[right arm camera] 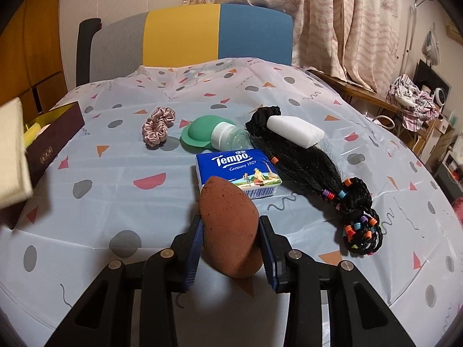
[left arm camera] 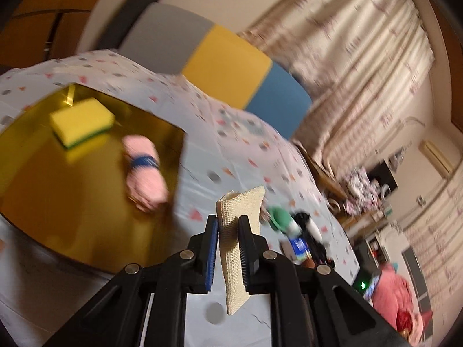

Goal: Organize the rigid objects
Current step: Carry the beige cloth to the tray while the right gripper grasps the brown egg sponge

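My left gripper is shut on a beige bandage roll, held above the table beside a gold-lined box. In the box lie a yellow-green sponge and a pink rolled towel with a blue band. My right gripper is shut on a brown egg-shaped makeup sponge, held above the table. In front of it lie a blue Tempo tissue pack, a green-capped bottle, a pink scrunchie, a white bar and a black braided hairpiece with beads.
The table wears a light patterned cloth. The box's dark outer wall stands at the left edge of the right wrist view, with the bandage blurred beside it. A grey, yellow and blue chair back stands behind the table. Curtains and clutter are at the right.
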Available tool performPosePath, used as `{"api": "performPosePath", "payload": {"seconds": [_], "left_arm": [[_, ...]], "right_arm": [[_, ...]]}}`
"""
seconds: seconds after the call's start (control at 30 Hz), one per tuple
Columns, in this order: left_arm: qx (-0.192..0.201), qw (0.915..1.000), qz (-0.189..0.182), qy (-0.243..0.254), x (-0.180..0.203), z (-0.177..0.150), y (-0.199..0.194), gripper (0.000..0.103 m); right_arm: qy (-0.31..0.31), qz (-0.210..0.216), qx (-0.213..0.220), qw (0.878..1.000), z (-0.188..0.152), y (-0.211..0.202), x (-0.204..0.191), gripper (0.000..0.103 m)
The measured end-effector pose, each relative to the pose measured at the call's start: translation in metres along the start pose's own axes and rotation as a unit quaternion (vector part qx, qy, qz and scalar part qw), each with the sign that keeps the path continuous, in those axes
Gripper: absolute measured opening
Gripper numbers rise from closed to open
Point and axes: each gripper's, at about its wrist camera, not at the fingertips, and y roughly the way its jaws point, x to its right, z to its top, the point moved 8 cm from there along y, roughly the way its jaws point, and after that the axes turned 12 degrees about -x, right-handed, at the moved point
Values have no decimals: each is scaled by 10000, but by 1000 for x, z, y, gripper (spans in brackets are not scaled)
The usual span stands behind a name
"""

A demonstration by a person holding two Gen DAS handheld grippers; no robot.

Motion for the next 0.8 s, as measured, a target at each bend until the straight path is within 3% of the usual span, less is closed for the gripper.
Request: {"api": "performPosePath", "payload": {"seconds": [0.2, 0.33, 0.6, 0.73, 0.8], "left_arm": [[380, 9970, 188, -647, -63, 37, -29, 13], [561, 9929, 528, -903, -108, 53, -45, 13], [364, 9835, 1355, -1143, -182, 70, -43, 13], [323, 9790, 1585, -1239, -199, 69, -44, 13], [260, 9761, 1756, -1255, -205, 68, -44, 18]], "right_arm": [[-167, -214, 52, 9996, 0, -3, -6, 38], [-317, -305, 126, 9990, -1, -5, -13, 38], [-534, -477, 126, 9974, -3, -5, -24, 38], [-434, -445, 80, 9980, -4, -4, -21, 38], [-410, -440, 68, 9982, -4, -3, -20, 38]]}}
